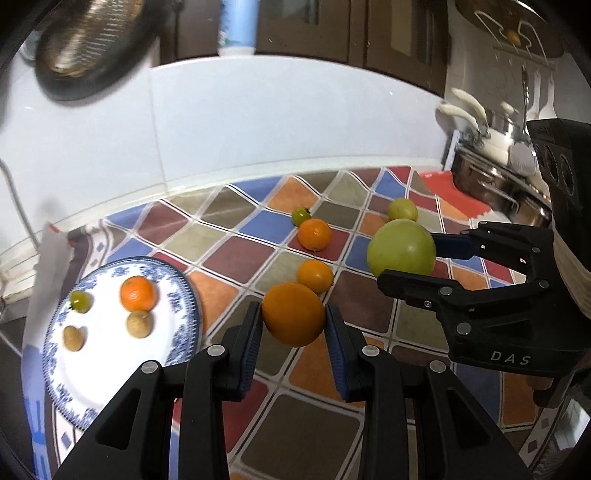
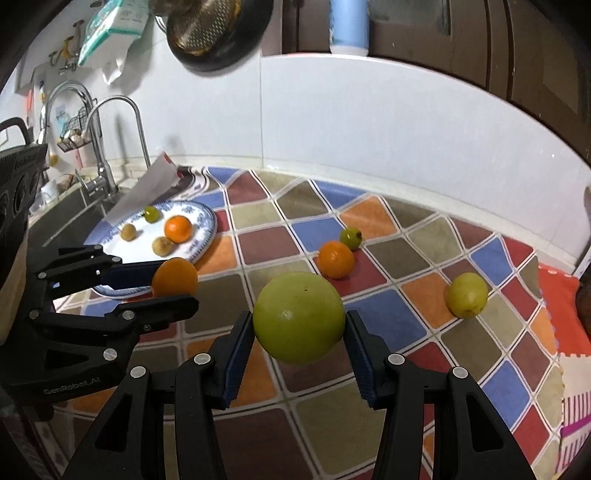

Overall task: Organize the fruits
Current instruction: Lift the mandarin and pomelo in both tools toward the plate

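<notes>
My left gripper (image 1: 293,317) is shut on a large orange (image 1: 293,314) and holds it above the chequered cloth; it also shows in the right wrist view (image 2: 175,278). My right gripper (image 2: 299,325) is shut on a big green fruit (image 2: 299,317), also seen in the left wrist view (image 1: 401,249). A blue-and-white plate (image 1: 184,295) at the left holds a tangerine (image 1: 137,293), a small green fruit (image 1: 81,301) and two brown nuts (image 1: 139,324). On the cloth lie two tangerines (image 1: 314,234), a small green fruit (image 1: 301,216) and a yellow-green fruit (image 1: 402,209).
The chequered cloth (image 1: 240,251) covers the counter up to a white tiled wall. Steel pots (image 1: 491,177) stand at the right. A sink with taps (image 2: 99,155) lies left of the plate. A dark pan (image 2: 218,29) hangs above. White paper (image 2: 147,192) leans by the plate.
</notes>
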A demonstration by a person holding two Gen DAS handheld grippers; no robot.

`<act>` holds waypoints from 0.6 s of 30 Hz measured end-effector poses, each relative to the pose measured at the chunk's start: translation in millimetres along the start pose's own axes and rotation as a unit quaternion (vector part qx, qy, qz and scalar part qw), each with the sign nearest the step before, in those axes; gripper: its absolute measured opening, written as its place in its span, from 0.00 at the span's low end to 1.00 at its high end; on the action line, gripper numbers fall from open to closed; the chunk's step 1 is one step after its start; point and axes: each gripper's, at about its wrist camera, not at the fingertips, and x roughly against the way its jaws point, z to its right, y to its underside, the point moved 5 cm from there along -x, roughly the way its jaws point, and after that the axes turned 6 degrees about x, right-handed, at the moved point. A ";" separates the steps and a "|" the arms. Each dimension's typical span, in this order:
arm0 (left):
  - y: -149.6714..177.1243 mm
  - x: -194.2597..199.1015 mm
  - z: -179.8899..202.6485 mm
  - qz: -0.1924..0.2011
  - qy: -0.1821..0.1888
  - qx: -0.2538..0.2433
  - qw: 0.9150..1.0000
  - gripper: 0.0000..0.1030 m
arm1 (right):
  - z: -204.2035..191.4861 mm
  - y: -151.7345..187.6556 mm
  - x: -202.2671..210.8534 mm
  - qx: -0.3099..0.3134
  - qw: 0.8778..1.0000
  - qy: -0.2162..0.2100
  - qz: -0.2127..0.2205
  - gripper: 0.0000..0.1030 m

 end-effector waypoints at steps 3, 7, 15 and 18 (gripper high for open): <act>1.7 13.6 -5.4 0.012 -0.011 0.006 1.000 0.33 | -10.2 -6.4 9.6 0.002 1.000 -0.004 0.013 0.49; 5.4 31.9 -16.9 0.024 -0.025 0.017 0.999 0.33 | -28.4 -15.0 20.1 0.012 0.999 -0.010 0.030 0.49; 6.9 64.6 -44.9 0.052 -0.061 0.042 0.996 0.33 | -62.5 -35.5 33.9 0.026 0.997 -0.036 0.065 0.49; 6.1 73.5 -53.6 0.060 -0.074 0.048 0.994 0.33 | -73.8 -43.2 37.4 0.030 0.996 -0.045 0.077 0.49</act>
